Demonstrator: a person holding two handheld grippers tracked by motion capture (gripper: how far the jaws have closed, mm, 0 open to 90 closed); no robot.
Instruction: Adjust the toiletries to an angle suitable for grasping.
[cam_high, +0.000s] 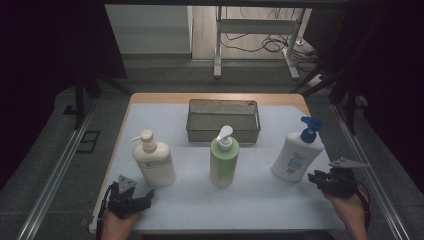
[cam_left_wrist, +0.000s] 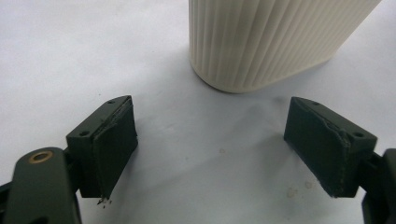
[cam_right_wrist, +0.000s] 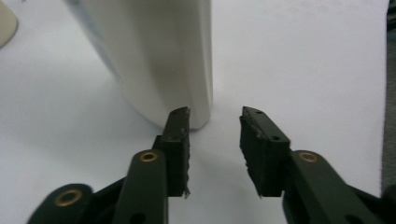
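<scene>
White foam-like sheet covers the surface (cam_high: 260, 200), and three pump bottles stand upright on it in a row. At the left is a cream bottle (cam_high: 154, 160) with a ribbed body. In the middle is a green bottle (cam_high: 224, 161) with a white pump. At the right is a white bottle (cam_high: 296, 154) with a blue pump, and it leans a little. Behind the green bottle, near the far edge, sits a metal mesh basket (cam_high: 223, 134).

The left tool (cam_high: 144, 194) rests low on the sheet, just beside the foot of the cream bottle. In the left gripper view its jaws stand wide apart, with nothing between them, and the ribbed base (cam_left_wrist: 261, 42) is close ahead but not touching. The right tool (cam_high: 316, 177) is just beside the lower part of the white bottle. In the right gripper view its jaws are apart with a narrower gap, nothing is held, and the bottle's edge (cam_right_wrist: 163, 60) is just behind the left jaw. A hand (cam_high: 350, 207) holds each tool from the near side.
</scene>
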